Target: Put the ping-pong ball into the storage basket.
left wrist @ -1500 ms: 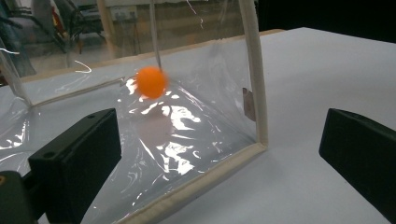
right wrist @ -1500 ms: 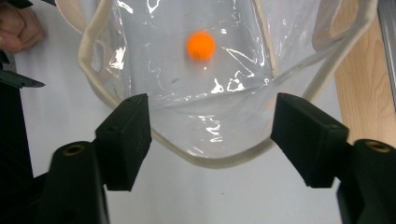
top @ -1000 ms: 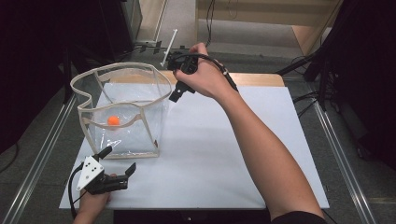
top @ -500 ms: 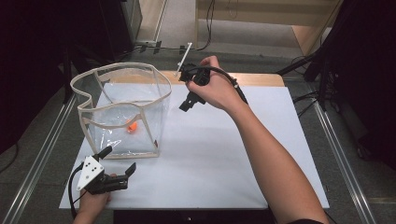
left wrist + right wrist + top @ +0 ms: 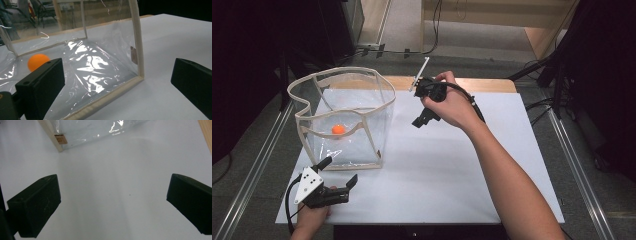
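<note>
While the orange ball [image 5: 338, 129] lies on the floor of the clear bag [image 5: 343, 120], toward its left side as the high view shows it, both grippers stand spread and hold nothing. The right gripper [image 5: 423, 119] hangs above the white bench [image 5: 452, 165] just to the right of the bag, tilted downward, its jaws wide apart over bare sheet; in its own view a lower corner of the bag with a small tan label [image 5: 60, 139] sits ahead of the jaws, so I judge the ball is already delivered and this gripper has nothing left to carry. The left gripper [image 5: 339, 172] rests low at the near left corner of the bench, jaws released, pointing at the bag's near wall; through the plastic its own view shows the ball [image 5: 38, 62] beyond the left jaw, apart from it with the film between. The bag stands upright on its own because of its cream fabric trim [image 5: 136, 37], which stiffens the edges and holds the mouth open at the top, though the rim sags on the near side. That sagging rim and the glossy, creased walls are what stand in the way of any sideways reach: the ball can be got at from above only. Around the bench are metal rails [image 5: 257, 165], dark equipment and cables on the floor, all well apart from the work.
</note>
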{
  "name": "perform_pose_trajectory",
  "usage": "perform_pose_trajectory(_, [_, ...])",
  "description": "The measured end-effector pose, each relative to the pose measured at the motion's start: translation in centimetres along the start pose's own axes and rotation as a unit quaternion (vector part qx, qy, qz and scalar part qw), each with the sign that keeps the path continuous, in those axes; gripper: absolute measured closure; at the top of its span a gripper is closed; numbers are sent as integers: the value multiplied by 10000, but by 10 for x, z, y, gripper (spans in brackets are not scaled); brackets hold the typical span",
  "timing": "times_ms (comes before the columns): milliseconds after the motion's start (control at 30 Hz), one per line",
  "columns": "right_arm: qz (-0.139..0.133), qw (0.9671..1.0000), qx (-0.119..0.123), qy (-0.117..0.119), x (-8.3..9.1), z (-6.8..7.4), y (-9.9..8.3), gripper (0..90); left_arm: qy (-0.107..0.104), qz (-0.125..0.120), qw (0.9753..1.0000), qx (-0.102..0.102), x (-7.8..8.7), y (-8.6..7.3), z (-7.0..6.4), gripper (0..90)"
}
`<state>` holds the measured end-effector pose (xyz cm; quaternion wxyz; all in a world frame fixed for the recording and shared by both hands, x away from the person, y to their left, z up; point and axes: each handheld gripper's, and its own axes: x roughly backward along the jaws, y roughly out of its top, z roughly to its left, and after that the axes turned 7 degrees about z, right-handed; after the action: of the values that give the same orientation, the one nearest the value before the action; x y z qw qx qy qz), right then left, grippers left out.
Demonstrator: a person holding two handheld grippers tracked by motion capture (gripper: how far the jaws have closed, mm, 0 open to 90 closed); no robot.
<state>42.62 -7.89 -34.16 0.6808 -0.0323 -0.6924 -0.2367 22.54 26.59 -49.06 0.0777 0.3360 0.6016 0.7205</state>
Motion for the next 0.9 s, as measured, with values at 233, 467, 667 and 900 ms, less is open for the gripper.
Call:
perform_pose_trajectory(233, [-82, 9999, -91, 43, -9, 2, -15, 0, -1, 0, 10000, 3, 0, 0, 0, 0])
perform_pose_trajectory(467, [-199, 9997, -112, -9, -13, 3, -30, 0, 2, 1, 10000, -14, 0, 0, 0, 0])
perform_pose_trajectory(667, [-290, 9993, -211, -81, -16, 5, -45, 0, 5, -3, 10000, -16, 0, 0, 0, 0])
perform_pose_trajectory(900, [-321, 9990, -285, -107, -19, 6, -64, 0, 7, 6, 10000, -15, 0, 0, 0, 0])
